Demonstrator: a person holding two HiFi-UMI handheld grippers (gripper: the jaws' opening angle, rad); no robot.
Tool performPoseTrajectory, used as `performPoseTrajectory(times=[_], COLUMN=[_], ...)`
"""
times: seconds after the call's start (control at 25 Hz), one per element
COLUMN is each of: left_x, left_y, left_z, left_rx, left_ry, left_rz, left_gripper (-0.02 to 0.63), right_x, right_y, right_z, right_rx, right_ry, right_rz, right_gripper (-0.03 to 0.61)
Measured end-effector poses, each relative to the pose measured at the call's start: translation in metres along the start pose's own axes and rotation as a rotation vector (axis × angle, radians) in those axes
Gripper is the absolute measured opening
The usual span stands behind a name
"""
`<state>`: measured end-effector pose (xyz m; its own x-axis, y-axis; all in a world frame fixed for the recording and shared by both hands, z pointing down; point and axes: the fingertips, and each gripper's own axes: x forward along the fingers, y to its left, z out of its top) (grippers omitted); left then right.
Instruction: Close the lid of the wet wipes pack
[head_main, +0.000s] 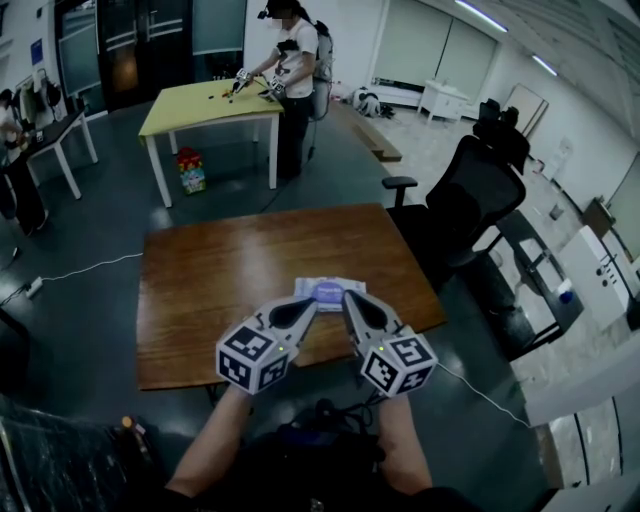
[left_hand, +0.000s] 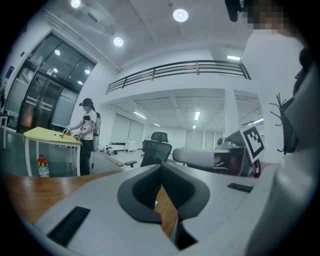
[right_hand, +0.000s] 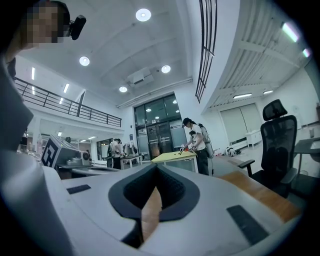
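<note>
The wet wipes pack (head_main: 328, 291) lies flat near the front edge of the brown wooden table (head_main: 220, 280); it is pale with a purple oval lid on top. My left gripper (head_main: 309, 303) points at its near left corner, and my right gripper (head_main: 349, 297) points at its near right side. Both sets of jaws meet at the tips with nothing between them. In the left gripper view the shut jaws (left_hand: 161, 167) show only table wood and a sliver of white through the gap. The right gripper view shows shut jaws (right_hand: 156, 169) over bare wood.
A black office chair (head_main: 468, 195) stands just off the table's right edge. Farther back is a yellow table (head_main: 210, 100) where a person (head_main: 297, 60) works with grippers. A cable (head_main: 80, 268) runs over the floor at the left.
</note>
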<state>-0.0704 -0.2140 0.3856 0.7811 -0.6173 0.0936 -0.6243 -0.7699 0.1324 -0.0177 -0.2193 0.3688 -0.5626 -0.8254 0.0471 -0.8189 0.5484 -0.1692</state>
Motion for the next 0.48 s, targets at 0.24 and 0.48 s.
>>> performPoseTrajectory(times=[0.24, 0.48], left_x=[-0.0033, -0.0064], left_y=[-0.0001, -0.0011], left_z=[0.0041, 0.0025], left_rx=[0.008, 0.009], left_ry=[-0.014, -0.011], left_rz=[-0.002, -0.001], left_gripper=[-0.005, -0.006], right_x=[-0.0008, -0.0023], right_y=[0.0036, 0.0047], right_z=[0.0021, 0.0012], right_rx=[-0.018, -0.024], right_ry=[-0.005, -0.004], right_rz=[0.003, -0.001], right_gripper=[0.008, 0.008])
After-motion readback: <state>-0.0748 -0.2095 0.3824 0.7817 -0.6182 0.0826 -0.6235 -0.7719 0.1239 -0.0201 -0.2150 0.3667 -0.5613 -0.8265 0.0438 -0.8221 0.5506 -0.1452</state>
